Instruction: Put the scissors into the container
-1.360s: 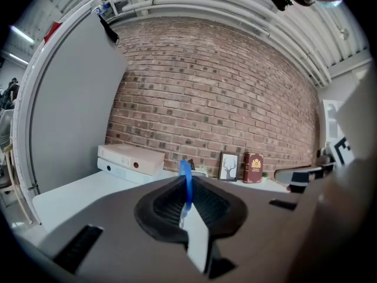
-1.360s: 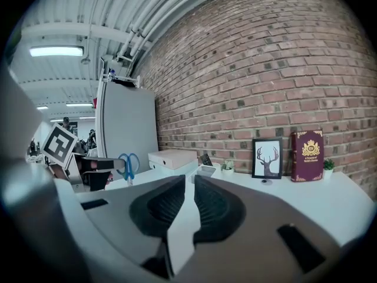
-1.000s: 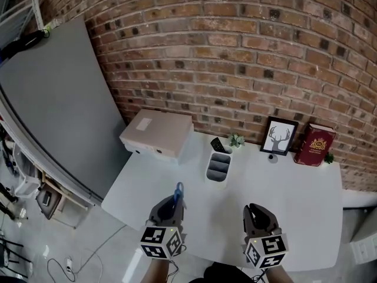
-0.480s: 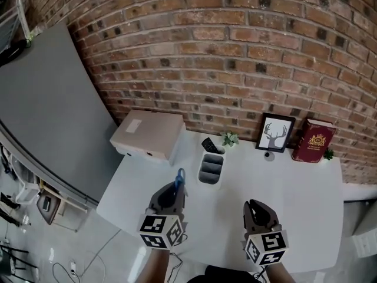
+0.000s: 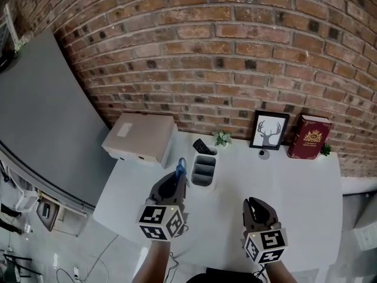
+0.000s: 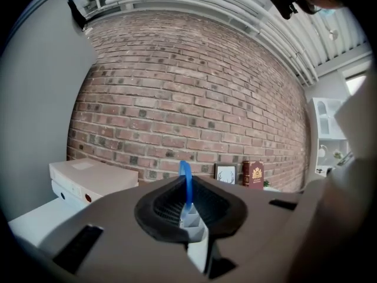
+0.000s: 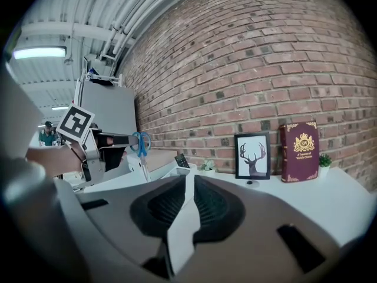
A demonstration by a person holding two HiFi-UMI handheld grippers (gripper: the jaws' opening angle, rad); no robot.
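The scissors, blue handle up, are clamped in the left gripper's jaws, just left of the container on the table. The right gripper, right of the container and nearer the person, has its jaws closed on nothing.

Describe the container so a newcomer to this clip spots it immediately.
Below the brick wall sits a white table. Right of its flat white box, just in front of the small potted plant, stands the container: the only open-topped, divided grey bin, a black remote sticking from its far slot.
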